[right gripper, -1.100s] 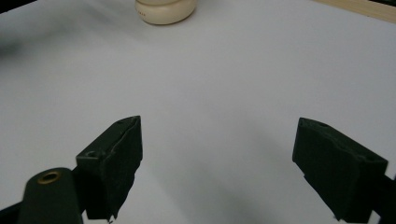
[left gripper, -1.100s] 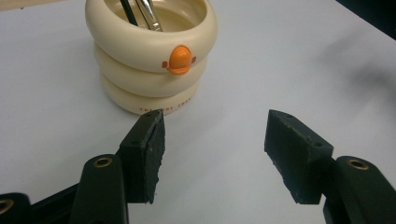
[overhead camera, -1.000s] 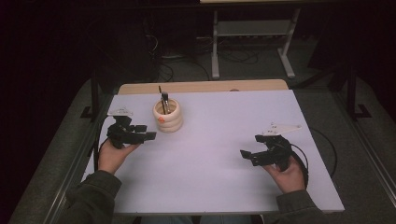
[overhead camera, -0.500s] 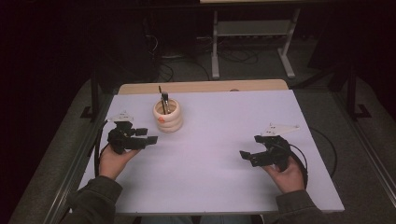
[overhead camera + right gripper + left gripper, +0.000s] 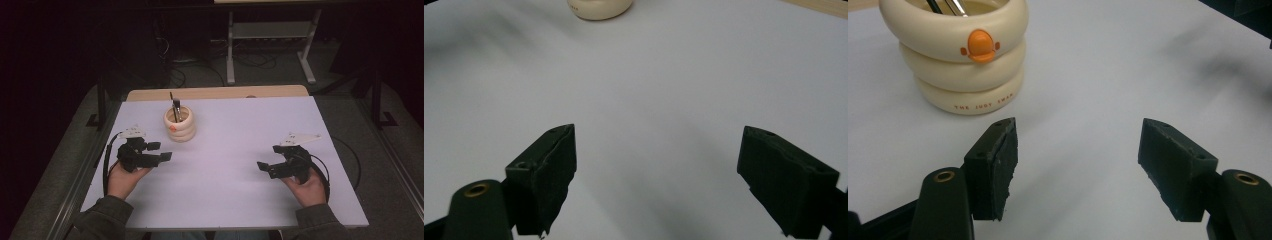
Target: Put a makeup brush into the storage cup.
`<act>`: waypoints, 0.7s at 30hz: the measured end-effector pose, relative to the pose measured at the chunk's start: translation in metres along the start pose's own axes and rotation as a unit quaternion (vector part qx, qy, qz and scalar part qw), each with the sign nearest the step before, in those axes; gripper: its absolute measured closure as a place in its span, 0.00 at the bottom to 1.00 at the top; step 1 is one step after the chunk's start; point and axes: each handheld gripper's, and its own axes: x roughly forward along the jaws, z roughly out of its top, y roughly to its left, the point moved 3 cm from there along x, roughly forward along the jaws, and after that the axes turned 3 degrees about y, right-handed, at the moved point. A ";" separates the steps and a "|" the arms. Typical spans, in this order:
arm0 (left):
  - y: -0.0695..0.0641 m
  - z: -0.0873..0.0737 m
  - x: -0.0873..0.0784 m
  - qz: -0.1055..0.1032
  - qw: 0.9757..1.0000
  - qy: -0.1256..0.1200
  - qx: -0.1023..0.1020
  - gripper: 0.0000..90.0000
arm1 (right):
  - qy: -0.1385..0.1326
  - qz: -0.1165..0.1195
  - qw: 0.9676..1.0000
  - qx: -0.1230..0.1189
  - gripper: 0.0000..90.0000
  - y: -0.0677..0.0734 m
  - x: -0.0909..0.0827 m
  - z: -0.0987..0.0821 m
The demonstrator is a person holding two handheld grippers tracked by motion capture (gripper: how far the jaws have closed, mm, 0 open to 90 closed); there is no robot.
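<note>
A cream holder made of stacked rings stands on the white table top, left of centre toward the far side, with metal utensils sticking out of it. In the left gripper view the holder bears an orange duck beak and sits just beyond and left of the jaws. My left gripper lies near and to the left of the holder, open; its jaws have just been opening, with nothing between them. My right gripper hovers at the right, open and holding nothing, with the holder far ahead of it.
A strip of bare wood shows along the table's far edge. Beyond it on the dark floor stand a metal frame and some cables. A cable loops off the table's right side.
My left hand has drawn back a little from the holder toward the near edge, and its jaws stand slightly wider. The right hand has kept still.
</note>
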 end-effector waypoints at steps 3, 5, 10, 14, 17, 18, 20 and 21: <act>-0.001 -0.002 -0.001 -0.002 1.000 -0.001 0.000 0.34 | 0.000 0.001 1.000 0.002 0.17 0.000 0.000 -0.001; -0.002 -0.004 -0.003 -0.001 1.000 -0.003 -0.001 0.34 | 0.002 0.001 1.000 0.002 0.17 -0.001 -0.001 -0.001; -0.003 -0.007 -0.005 -0.004 1.000 -0.005 -0.004 0.33 | 0.000 0.000 1.000 0.000 0.17 -0.001 0.001 -0.002; -0.006 -0.007 -0.007 -0.005 1.000 -0.011 -0.002 0.32 | -0.001 0.000 1.000 -0.001 0.17 -0.002 0.000 -0.002; -0.009 -0.008 -0.008 -0.008 1.000 -0.017 -0.003 0.31 | 0.002 0.000 1.000 0.002 0.17 -0.002 0.000 -0.003; -0.011 -0.008 -0.008 -0.008 1.000 -0.017 -0.002 0.31 | 0.002 0.001 1.000 0.002 0.17 -0.001 0.001 -0.003; -0.013 -0.008 -0.007 -0.004 1.000 -0.012 0.003 0.30 | 0.004 0.001 1.000 0.004 0.17 -0.001 0.001 -0.003; -0.014 -0.008 -0.006 -0.006 1.000 -0.013 0.003 0.30 | 0.004 0.001 1.000 0.004 0.17 -0.001 0.001 -0.003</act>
